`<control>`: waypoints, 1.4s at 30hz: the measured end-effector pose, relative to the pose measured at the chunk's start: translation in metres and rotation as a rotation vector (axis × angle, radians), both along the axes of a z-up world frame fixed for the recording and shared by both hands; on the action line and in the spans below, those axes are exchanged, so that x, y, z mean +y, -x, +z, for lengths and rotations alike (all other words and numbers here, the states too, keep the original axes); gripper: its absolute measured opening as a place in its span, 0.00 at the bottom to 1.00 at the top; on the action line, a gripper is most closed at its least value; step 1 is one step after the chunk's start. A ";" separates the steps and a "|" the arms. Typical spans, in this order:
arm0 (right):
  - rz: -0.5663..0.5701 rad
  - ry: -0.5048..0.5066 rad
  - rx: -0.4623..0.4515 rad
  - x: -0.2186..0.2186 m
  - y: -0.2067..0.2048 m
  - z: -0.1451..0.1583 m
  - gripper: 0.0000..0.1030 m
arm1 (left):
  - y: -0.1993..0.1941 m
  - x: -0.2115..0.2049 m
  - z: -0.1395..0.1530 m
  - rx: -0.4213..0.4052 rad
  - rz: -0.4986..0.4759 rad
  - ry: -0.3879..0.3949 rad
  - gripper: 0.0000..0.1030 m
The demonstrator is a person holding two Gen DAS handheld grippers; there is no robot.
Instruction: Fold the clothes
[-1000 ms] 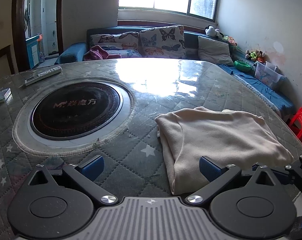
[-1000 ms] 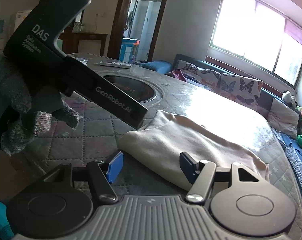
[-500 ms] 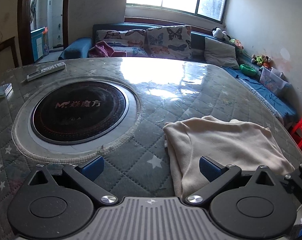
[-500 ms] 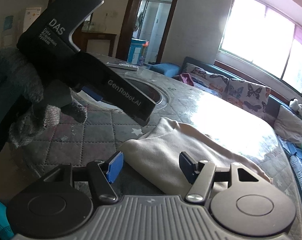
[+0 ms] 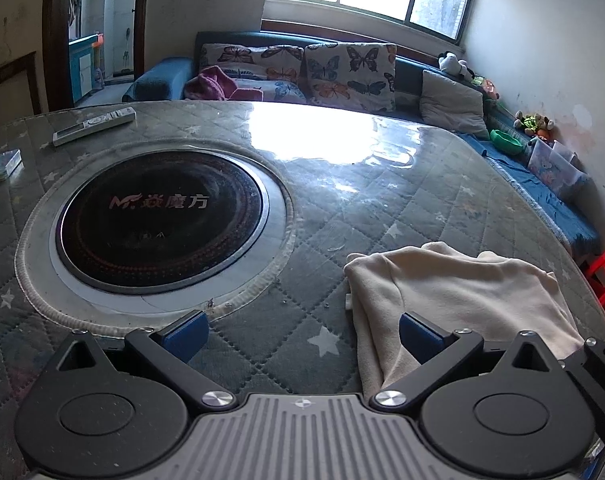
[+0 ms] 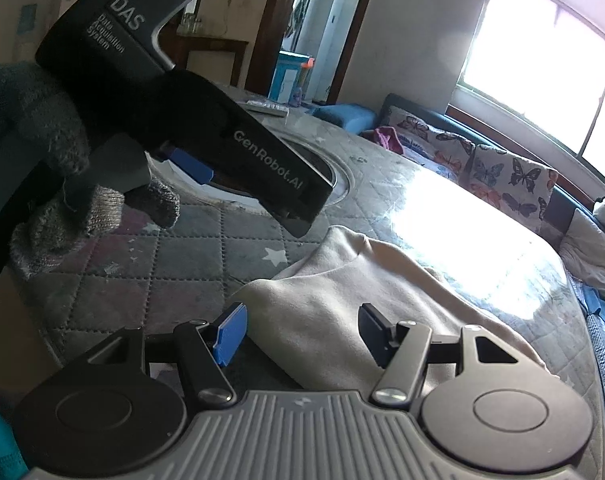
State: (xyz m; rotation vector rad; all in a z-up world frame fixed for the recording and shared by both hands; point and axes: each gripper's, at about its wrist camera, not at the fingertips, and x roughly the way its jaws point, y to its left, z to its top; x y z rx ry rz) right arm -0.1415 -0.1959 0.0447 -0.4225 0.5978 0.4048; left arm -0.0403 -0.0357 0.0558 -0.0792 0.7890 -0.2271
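One cream garment lies on the quilted table cover, toward the near right edge as the left wrist camera sees it, already doubled over into a rough rectangle with a rounded folded corner pointing at the table's middle. We judge the task well along: the cloth is compact, layered and resting flat, though the far edge looks a little uneven and one more fold or a smoothing pass may be left. No other loose clothes show on the table, so we cannot tell whether more pieces wait.

Our left gripper hangs over the cover just beside the garment's left edge, jaws spread wide with nothing between them; its right finger overlaps the cloth in the picture, but we see no pinch. Our right gripper hovers above the near edge of the garment, jaws likewise apart and empty, the pads clear of the fabric. A gloved hand carries the left tool.

Further out sits the round black hotplate set into the table, well apart from the cloth. A remote control and a small box lie at the far left edge. Beyond the table stands a sofa with butterfly cushions. Nothing stands in the way of either gripper
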 end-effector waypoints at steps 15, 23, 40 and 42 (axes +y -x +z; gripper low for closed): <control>0.047 0.025 0.006 0.008 -0.014 0.004 0.61 | -0.021 0.001 0.003 0.034 0.002 0.028 1.00; 0.110 0.066 -0.018 0.013 -0.005 0.003 0.60 | -0.028 0.003 0.002 0.054 -0.006 0.063 1.00; 0.197 0.166 0.003 0.031 -0.008 -0.020 0.34 | -0.035 0.010 -0.012 0.154 -0.009 0.203 0.99; 0.199 0.171 -0.002 0.032 -0.009 -0.021 0.28 | -0.036 0.011 -0.014 0.170 -0.007 0.224 0.99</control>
